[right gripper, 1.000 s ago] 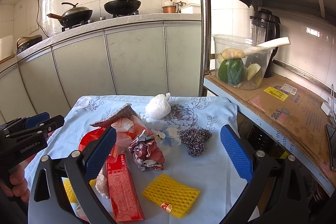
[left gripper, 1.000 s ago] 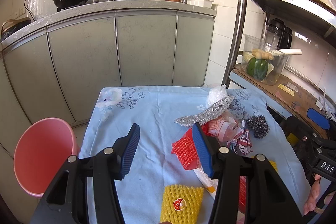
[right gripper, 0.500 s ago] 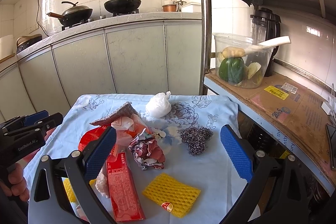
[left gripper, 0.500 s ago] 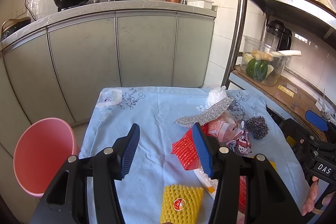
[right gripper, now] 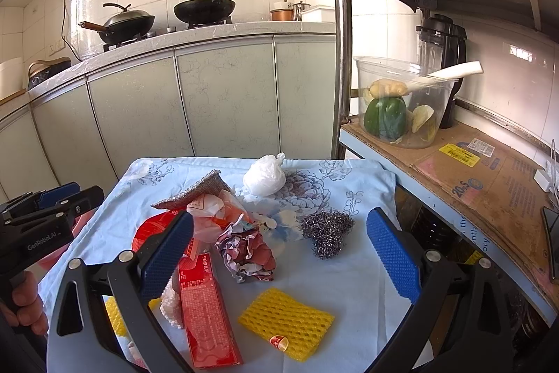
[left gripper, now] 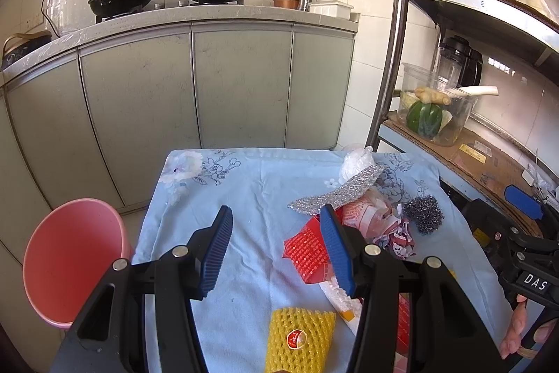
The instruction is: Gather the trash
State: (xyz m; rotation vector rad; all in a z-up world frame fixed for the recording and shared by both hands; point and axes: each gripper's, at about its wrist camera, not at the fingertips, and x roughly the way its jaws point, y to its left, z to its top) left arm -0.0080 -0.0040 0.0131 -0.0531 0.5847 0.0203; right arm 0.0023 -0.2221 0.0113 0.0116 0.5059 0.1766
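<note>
Trash lies on a small table with a light blue floral cloth (left gripper: 244, 191): a yellow foam net (right gripper: 284, 324), a red carton (right gripper: 206, 313), crumpled paper (right gripper: 249, 250), a steel wool ball (right gripper: 326, 231), a white plastic wad (right gripper: 263, 177), a silver scouring pad (right gripper: 194, 193) and a red wrapper (left gripper: 307, 249). A second yellow net (left gripper: 298, 339) lies near the front. My left gripper (left gripper: 276, 254) is open and empty above the cloth, left of the pile. My right gripper (right gripper: 279, 254) is open and empty above the crumpled paper.
A pink bin (left gripper: 70, 261) stands on the floor left of the table. Grey cabinets (left gripper: 237, 86) with woks on the counter are behind. A metal shelf rack (right gripper: 454, 163) on the right holds a clear tub of vegetables (right gripper: 401, 107) and a blender.
Both grippers have barely drifted; both stay open and empty. Nothing on the table has moved.
</note>
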